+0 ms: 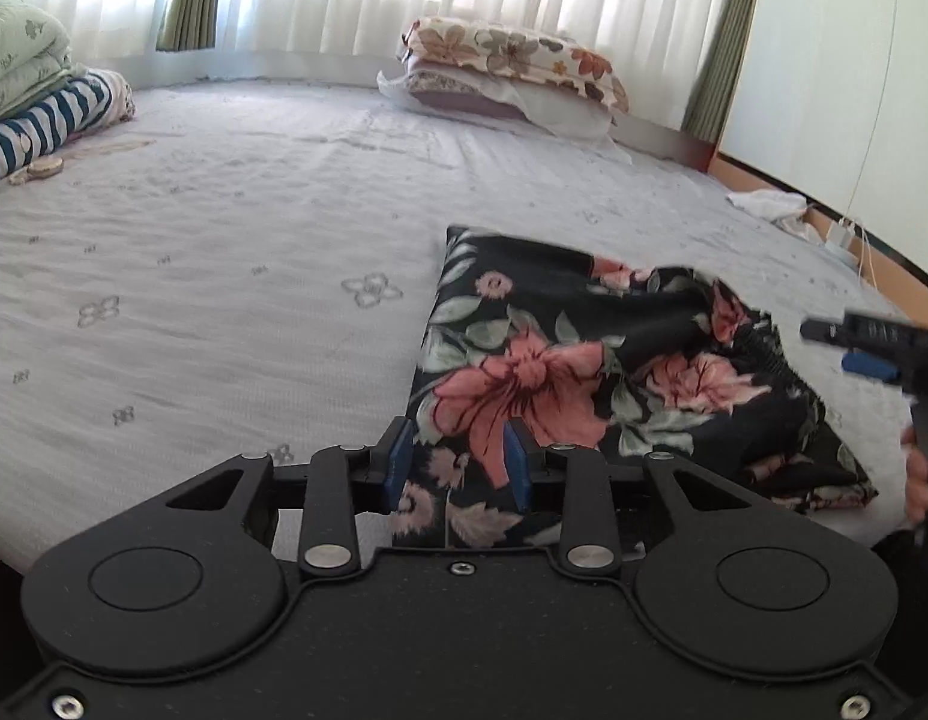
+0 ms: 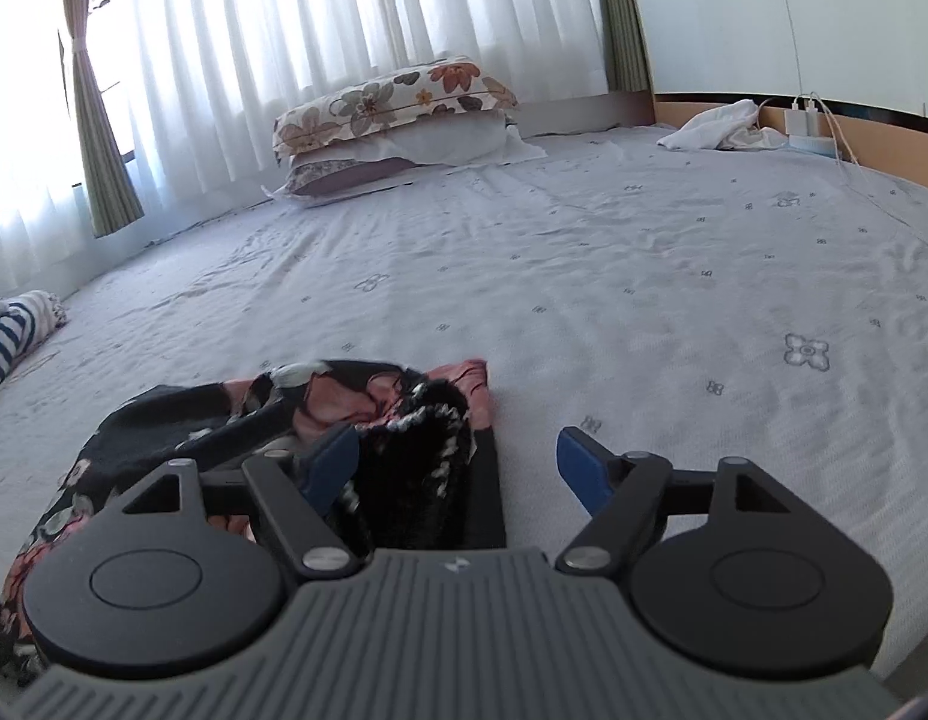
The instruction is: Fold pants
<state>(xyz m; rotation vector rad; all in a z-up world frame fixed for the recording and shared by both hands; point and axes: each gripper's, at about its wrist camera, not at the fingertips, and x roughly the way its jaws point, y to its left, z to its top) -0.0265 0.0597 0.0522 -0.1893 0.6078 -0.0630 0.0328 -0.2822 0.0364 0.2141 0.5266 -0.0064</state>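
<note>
The black floral pants point(image 1: 560, 372) lie folded in a rough rectangle on the white bedsheet point(image 1: 224, 276). My left gripper point(image 1: 458, 468) is open, its blue pads on either side of the pants' near left corner, low over the cloth. My right gripper point(image 2: 458, 468) is open over the bunched elastic waistband end of the pants point(image 2: 404, 420); its left pad is over the cloth, its right pad over bare sheet. The right gripper also shows at the right edge of the left wrist view point(image 1: 866, 348).
Stacked floral pillows point(image 1: 512, 78) sit at the far side by the curtains. A striped garment and green quilt point(image 1: 38, 108) lie far left. A white cloth point(image 2: 710, 126) and charger cables point(image 2: 818, 120) lie at the far right by the wooden bed edge.
</note>
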